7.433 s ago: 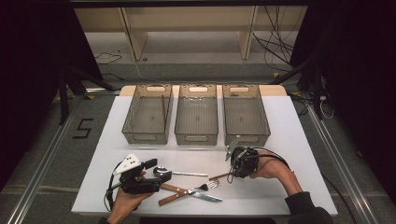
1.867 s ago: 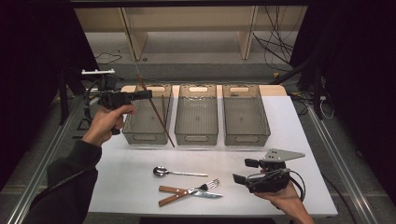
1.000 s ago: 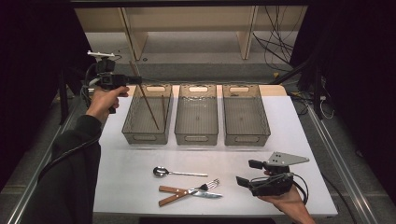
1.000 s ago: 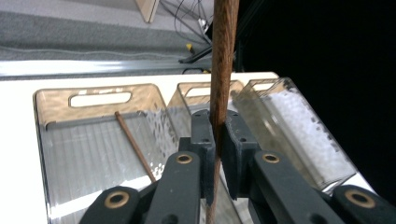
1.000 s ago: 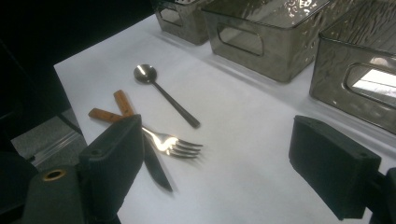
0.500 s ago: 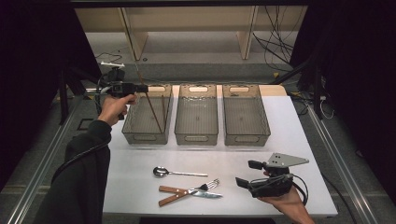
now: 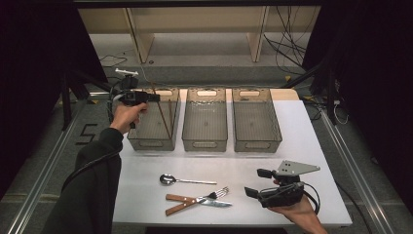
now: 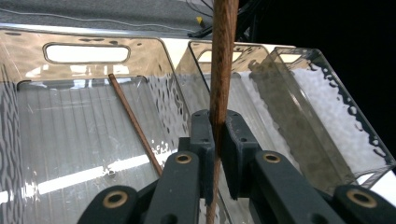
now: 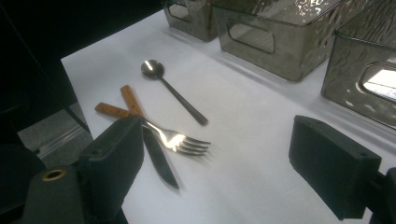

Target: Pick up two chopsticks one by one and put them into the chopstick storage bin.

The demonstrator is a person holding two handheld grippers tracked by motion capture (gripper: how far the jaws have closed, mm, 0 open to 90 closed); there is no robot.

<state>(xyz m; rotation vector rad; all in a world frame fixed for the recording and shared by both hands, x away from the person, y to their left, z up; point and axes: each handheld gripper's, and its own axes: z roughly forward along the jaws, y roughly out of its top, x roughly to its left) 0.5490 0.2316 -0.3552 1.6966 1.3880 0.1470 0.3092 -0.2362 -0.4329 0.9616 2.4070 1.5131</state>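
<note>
Our left gripper (image 7: 155,97), fingers clamped on a thin brown wooden chopstick (image 8: 219,79), has descended over the clear grey plastic bin at the worktop's far-left corner (image 7: 146,141), where another chopstick (image 8: 135,126) lies; release seems imminent. Our right gripper (image 7: 259,183) stays wide, empty, near-right.

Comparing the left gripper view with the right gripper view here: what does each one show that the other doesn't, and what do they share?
Left gripper view: the left gripper clamped on an upright wooden chopstick, and a second chopstick lying inside the left bin.
Right gripper view: the right gripper wide open, above a spoon, fork and knife on the white table.
Shared: the translucent bins.
</note>
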